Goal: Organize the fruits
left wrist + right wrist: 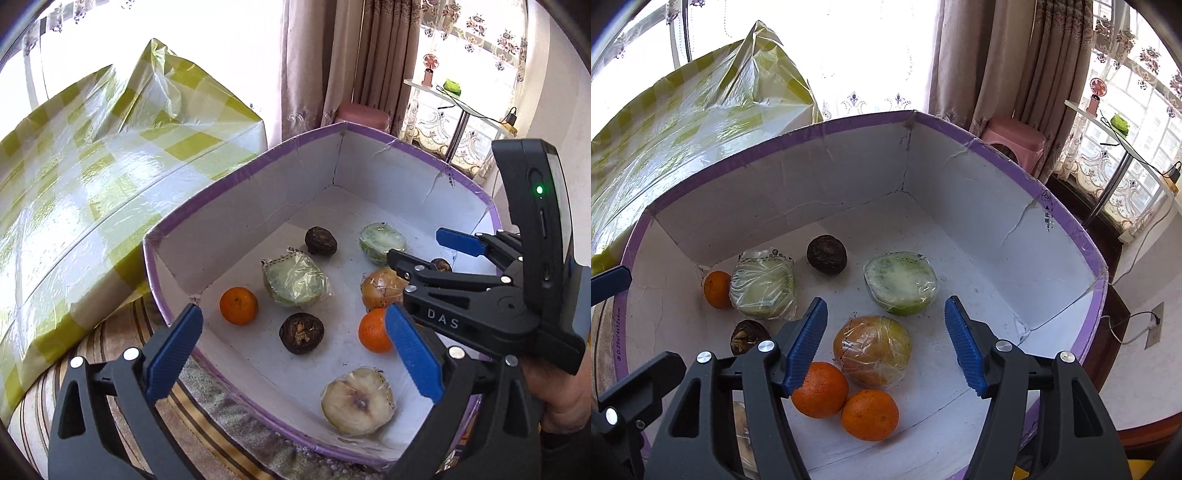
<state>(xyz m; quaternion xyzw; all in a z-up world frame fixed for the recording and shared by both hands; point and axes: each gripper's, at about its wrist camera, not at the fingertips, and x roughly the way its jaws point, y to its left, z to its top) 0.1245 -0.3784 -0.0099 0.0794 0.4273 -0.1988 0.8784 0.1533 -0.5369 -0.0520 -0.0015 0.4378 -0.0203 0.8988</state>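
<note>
Inside purple-rimmed white box (1067, 218): 3 oranges (820, 389), 3 dark brown fruits (826, 254), 4 plastic-wrapped cut fruit halves (900, 282). Above, both w/ jaws apart, nothing gripped: left gripper (291, 349), right gripper (886, 345).

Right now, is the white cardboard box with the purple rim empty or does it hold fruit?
It holds fruit: oranges, dark round fruits and plastic-wrapped halves lie on the box floor.

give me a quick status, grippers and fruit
Left gripper open, empty. Right gripper open, empty, over the wrapped brown fruit. All fruit lying loose in the purple-rimmed box. Nothing in the way.
</note>
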